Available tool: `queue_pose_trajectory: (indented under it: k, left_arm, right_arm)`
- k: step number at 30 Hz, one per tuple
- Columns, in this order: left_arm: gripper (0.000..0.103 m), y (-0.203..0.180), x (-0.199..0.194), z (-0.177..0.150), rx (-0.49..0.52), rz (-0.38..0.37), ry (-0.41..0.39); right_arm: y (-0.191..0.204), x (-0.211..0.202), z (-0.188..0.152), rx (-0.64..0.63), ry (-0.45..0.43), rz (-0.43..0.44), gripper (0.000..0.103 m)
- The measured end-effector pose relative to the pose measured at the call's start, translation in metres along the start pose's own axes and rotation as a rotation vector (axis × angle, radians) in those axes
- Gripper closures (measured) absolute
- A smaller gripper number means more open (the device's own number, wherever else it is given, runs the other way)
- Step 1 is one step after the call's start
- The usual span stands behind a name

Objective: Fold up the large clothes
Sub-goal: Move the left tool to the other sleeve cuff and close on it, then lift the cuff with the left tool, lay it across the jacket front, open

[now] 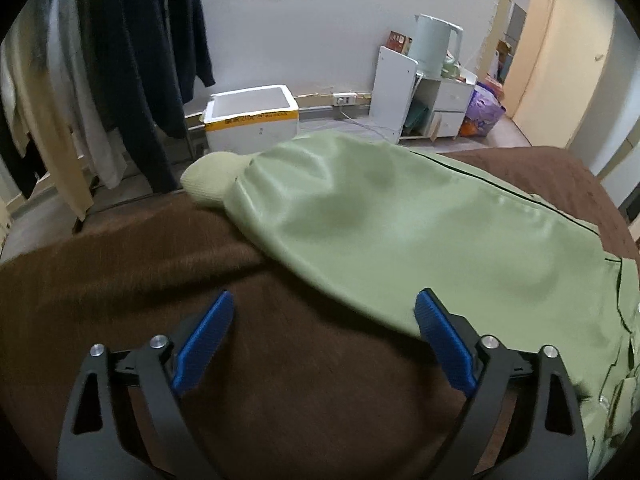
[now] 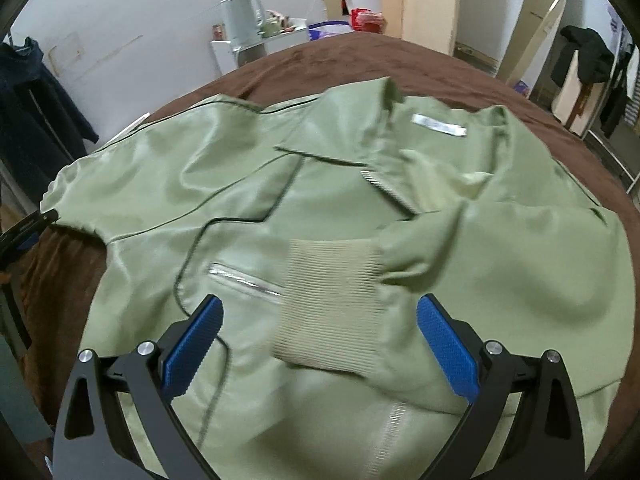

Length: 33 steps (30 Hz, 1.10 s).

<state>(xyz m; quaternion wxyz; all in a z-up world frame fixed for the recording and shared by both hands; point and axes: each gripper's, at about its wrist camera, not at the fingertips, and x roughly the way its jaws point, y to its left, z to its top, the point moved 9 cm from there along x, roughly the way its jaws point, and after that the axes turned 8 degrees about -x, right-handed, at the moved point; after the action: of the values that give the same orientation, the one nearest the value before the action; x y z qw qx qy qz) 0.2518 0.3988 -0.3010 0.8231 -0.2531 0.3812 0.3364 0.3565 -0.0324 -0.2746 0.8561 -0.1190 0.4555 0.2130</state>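
A pale green satin bomber jacket [image 2: 320,208] lies spread across the middle of the right wrist view, front up, on a brown blanket [image 2: 460,68] that covers the bed. One sleeve is folded in over the chest, its ribbed cuff [image 2: 332,304] resting at centre frame beside a silver pocket zipper [image 2: 244,278]. A white neck label [image 2: 439,125] shows in the upper right of the garment, and dark piping runs along the seams.

The right gripper [image 2: 320,344] hovers over the cuff at the bottom of the frame, its blue pads [image 2: 192,346] spread wide with nothing between them.

In the left wrist view the jacket's other sleeve [image 1: 400,216] stretches from the right edge toward the upper left, ending in a ribbed cuff [image 1: 214,180] at the bed's edge. The left gripper [image 1: 324,340] sits at the bottom, blue pads [image 1: 444,344] wide apart and holding nothing, the right-hand pad just beside the sleeve's hem.

Beyond the bed: a white foam box [image 1: 252,118] on the floor at upper centre, dark and cream clothes hanging [image 1: 120,60] at upper left, a white cabinet [image 1: 420,100] carrying a pale kettle [image 1: 436,46] at upper right, and a grey-white wall [image 1: 320,20] behind.
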Motion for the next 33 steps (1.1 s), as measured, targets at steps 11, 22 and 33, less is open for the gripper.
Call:
queue_pose_trajectory:
  k: [11, 22, 33]
  left_arm:
    - [0.022, 0.001, 0.025, 0.026, -0.041, -0.101, 0.024]
    - [0.086, -0.021, 0.006, 0.046, 0.075, -0.143, -0.032]
    - [0.093, -0.052, -0.035, 0.058, 0.191, -0.209, -0.126]
  right_arm:
    - [0.052, 0.017, 0.021, -0.055, -0.011, 0.062, 0.007]
    - [0.113, 0.047, 0.046, -0.057, -0.016, 0.152, 0.007]
    - [0.140, 0.085, 0.031, -0.167, 0.038, 0.047, 0.006]
